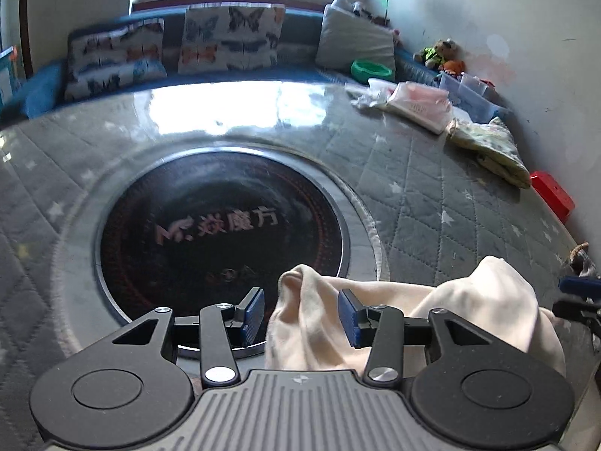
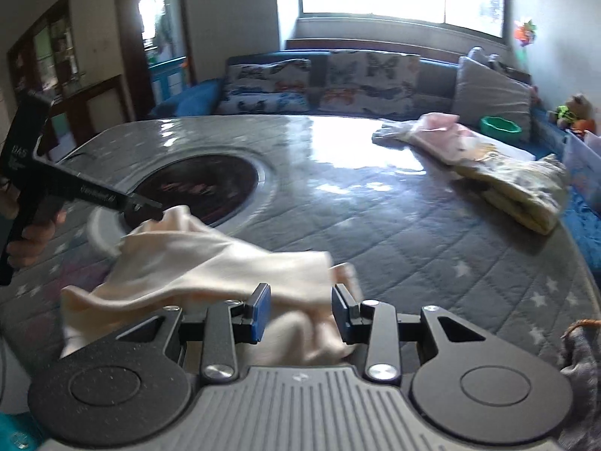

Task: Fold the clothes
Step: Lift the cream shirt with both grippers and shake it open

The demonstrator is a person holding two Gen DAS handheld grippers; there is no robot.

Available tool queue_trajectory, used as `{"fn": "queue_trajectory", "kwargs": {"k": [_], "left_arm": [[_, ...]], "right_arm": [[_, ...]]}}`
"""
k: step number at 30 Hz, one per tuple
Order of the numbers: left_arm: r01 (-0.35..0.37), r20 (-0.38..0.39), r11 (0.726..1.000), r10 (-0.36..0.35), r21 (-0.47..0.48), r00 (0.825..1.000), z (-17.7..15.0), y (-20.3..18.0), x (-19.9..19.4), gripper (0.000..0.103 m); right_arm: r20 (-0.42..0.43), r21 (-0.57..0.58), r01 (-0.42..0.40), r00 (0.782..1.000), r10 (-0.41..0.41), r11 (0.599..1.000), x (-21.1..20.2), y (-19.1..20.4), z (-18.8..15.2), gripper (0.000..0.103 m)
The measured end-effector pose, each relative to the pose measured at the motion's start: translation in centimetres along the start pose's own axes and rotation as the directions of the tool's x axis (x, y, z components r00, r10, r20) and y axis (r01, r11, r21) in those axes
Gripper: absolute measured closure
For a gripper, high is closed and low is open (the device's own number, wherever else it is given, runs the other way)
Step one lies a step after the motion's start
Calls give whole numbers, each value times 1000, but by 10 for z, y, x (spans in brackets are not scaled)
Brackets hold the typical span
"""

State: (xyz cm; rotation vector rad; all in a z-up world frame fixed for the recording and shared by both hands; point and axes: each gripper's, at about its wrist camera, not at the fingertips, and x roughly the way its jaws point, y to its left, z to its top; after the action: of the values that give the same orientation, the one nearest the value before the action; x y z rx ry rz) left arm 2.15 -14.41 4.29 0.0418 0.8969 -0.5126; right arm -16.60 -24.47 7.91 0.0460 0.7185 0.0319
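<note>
A cream garment (image 1: pixel 469 300) lies bunched on the near edge of the quilted grey table (image 1: pixel 432 203). My left gripper (image 1: pixel 300 314) is open. Its blue pads (image 1: pixel 253 312) stand apart, with a fold of the cream garment between them and nothing pressed. In the right wrist view the cream garment (image 2: pixel 210 263) stretches from the left gripper (image 2: pixel 154 210), held by a hand, to my right gripper (image 2: pixel 302 312). The right gripper's pads are also apart, with loose cloth bunched in the gap. The right gripper (image 1: pixel 571 295) shows at the right edge of the left wrist view.
A round black cooktop (image 1: pixel 225 233) is set into the table's middle. Folded floral (image 2: pixel 518 188) and pink (image 2: pixel 443 131) clothes lie at the far right, near a red box (image 1: pixel 552 195). A grey garment (image 2: pixel 578 376) hangs at the near right. A sofa with cushions (image 2: pixel 338 82) stands behind.
</note>
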Motion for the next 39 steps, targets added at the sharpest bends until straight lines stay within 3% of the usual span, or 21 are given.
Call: {"fn": "queue_trajectory", "kwargs": {"k": [4, 8, 16, 18, 21, 27, 31, 36, 39], "left_arm": [[5, -33, 999, -6, -33, 999, 7, 2, 17, 57], [10, -51, 999, -12, -40, 999, 13, 1, 28, 58], [18, -78, 1000, -18, -4, 997, 18, -4, 41, 84], [25, -78, 1000, -25, 2, 997, 19, -5, 41, 86], [36, -61, 999, -35, 6, 997, 20, -6, 38, 89], [115, 33, 993, -114, -39, 993, 31, -1, 15, 91], [203, 145, 978, -196, -38, 970, 39, 0, -20, 91], [316, 262, 948, -316, 44, 912, 27, -1, -69, 92], [365, 268, 922, -387, 130, 882, 7, -4, -90, 92]], "right_arm": [[-4, 62, 12, 1000, -11, 998, 18, -21, 9, 68], [-33, 116, 19, 999, -16, 993, 41, -38, 12, 77], [-109, 137, -43, 992, 58, 990, 74, -46, 7, 78], [-118, 130, -47, 991, 62, 990, 77, -43, 6, 81], [-106, 118, -41, 993, 53, 992, 76, -40, 8, 95], [-26, 85, -24, 999, 26, 996, 60, -33, 21, 98], [81, 94, -31, 996, 24, 995, 35, -32, 33, 98], [201, 93, -52, 979, 33, 994, -1, -29, 37, 98], [239, 97, -65, 970, 40, 993, -19, -29, 31, 98]]}}
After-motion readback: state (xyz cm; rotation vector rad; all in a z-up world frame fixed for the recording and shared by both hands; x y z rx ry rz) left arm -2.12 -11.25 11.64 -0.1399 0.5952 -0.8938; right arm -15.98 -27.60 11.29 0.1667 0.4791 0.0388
